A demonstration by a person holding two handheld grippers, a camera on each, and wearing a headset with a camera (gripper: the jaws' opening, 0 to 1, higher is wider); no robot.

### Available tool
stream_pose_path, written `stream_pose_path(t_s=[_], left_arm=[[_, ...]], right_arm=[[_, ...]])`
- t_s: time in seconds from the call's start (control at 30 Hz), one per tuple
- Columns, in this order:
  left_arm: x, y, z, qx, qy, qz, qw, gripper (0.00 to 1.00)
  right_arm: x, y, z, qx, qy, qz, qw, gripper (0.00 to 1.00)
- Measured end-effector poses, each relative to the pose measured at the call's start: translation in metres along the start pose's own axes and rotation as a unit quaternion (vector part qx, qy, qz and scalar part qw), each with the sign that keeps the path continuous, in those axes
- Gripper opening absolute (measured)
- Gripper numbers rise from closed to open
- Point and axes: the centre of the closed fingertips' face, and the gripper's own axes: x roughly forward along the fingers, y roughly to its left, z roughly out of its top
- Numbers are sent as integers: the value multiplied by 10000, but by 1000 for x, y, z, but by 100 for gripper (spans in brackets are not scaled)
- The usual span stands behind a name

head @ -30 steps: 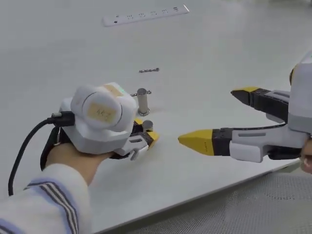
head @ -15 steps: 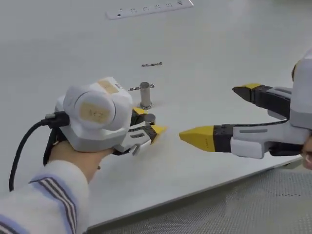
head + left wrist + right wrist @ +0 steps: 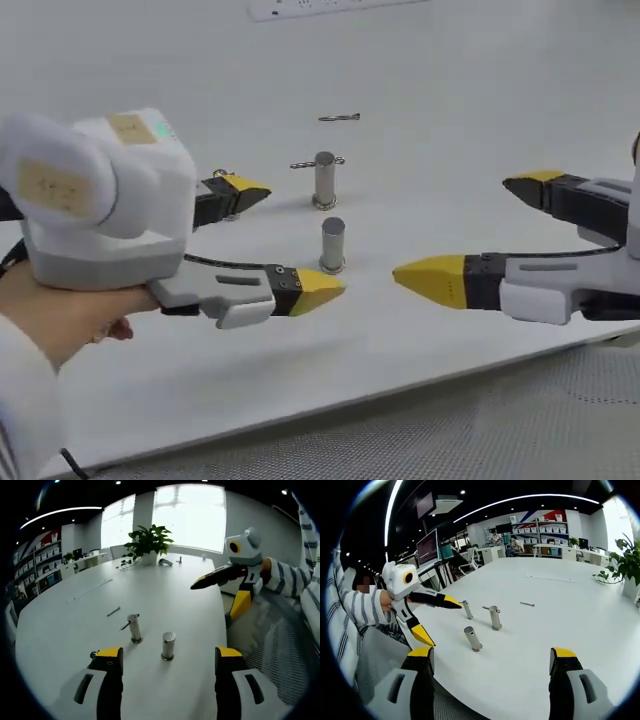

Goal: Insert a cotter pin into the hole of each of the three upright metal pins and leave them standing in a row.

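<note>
1. Head view: left gripper [image 3: 280, 237] and right gripper [image 3: 478, 228] are both empty, their jaws wide apart. The bare pin [image 3: 333, 245] stands between them. At its 12 o'clock stands the fitted pin [image 3: 324, 180], crossed by a cotter pin, and farther off lies a loose cotter pin [image 3: 340, 118]. The power strip [image 3: 300, 8] is cut off, and the sticker [image 3: 55, 187] is unreadable.
2. Left gripper view: the third pin [image 3: 93, 654] is half hidden by a jaw, at the bare pin's 9 o'clock.
3. Right gripper view: all three pins stand upright in full.

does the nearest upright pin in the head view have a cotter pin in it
No, the nearest upright pin has a bare top, while the pin behind it carries a cotter pin.
</note>
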Motion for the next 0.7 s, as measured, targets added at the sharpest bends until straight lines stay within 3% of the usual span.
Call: stream_pose_path(t_s=[0.1,0.2,0.27,0.33,0.43,0.7], left_arm=[[-8,1,0,-246,-227,53,9994,89],[-16,2,-8,-411,-226,147,9988,98],[-20,4,-11,-440,-235,263,9984,99],[-26,10,-17,-747,-231,505,9957,99],[-31,11,-22,-906,-350,566,9937,99],[-50,21,-35,-1028,-286,1030,9889,99]], right_arm=[[0,-1,0,-3,33,6,10000,95],[-2,-2,0,-13,92,21,10000,94],[-4,-4,0,-22,130,20,9999,94],[-7,-5,0,-40,169,16,9998,94],[-10,-8,0,-80,225,2,9997,94],[-13,-21,10,-337,399,12,9986,94]])
